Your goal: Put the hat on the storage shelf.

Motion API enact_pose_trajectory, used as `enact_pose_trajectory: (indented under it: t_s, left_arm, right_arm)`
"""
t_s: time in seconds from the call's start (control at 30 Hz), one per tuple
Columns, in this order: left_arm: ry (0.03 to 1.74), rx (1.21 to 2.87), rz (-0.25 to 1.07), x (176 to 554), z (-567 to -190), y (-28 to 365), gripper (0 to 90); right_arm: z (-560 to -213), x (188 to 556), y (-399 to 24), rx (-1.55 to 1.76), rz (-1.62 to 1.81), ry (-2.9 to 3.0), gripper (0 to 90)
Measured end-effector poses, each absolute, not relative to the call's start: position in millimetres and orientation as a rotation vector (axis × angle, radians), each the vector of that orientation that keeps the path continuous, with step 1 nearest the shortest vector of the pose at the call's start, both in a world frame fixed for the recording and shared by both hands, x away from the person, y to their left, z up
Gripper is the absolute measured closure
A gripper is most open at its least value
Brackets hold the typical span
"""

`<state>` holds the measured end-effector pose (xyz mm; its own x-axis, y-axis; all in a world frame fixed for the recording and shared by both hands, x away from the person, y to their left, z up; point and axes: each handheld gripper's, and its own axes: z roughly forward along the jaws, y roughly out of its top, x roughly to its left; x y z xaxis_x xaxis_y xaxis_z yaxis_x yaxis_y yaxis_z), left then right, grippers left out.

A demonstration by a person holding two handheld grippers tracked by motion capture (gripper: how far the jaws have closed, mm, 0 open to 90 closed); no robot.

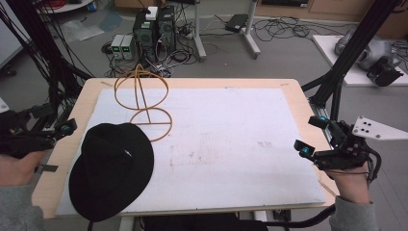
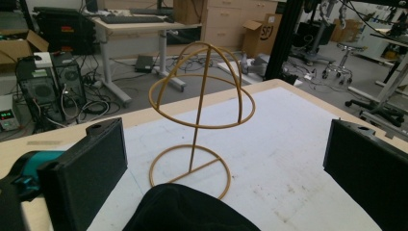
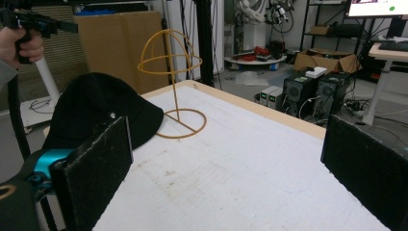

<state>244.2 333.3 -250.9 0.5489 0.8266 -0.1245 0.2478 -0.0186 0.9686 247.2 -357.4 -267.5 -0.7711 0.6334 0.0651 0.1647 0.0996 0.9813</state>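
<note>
A black brimmed hat [image 1: 111, 168] lies on the white board [image 1: 231, 144] at the near left, its brim over the board's front edge. Just behind it stands a gold wire hat stand [image 1: 143, 96] with a domed top and a ring base, bare. My left gripper [image 1: 57, 147] hovers off the table's left edge, open and empty; in its own view the stand [image 2: 202, 96] rises between the wide jaws, with the hat [image 2: 187, 211] below. My right gripper [image 1: 310, 134] is open and empty at the table's right edge, looking across at the hat [image 3: 96, 110] and stand [image 3: 171, 57].
The board covers most of a wooden table [image 1: 192, 83]. Black frame posts [image 1: 346, 57] rise at the right and left of the table. Computer towers [image 1: 154, 29] and cables sit on the floor behind it.
</note>
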Motion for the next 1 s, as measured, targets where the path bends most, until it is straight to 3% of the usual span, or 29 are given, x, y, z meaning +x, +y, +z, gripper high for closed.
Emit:
enact_pose_trajectory:
  t_s: [1.0]
  left_arm:
    - [1.109,1.639,0.492,273,-328,329,2.0]
  right_arm:
    - [-269,248,-356,0.786,1.708,2.027,3.1]
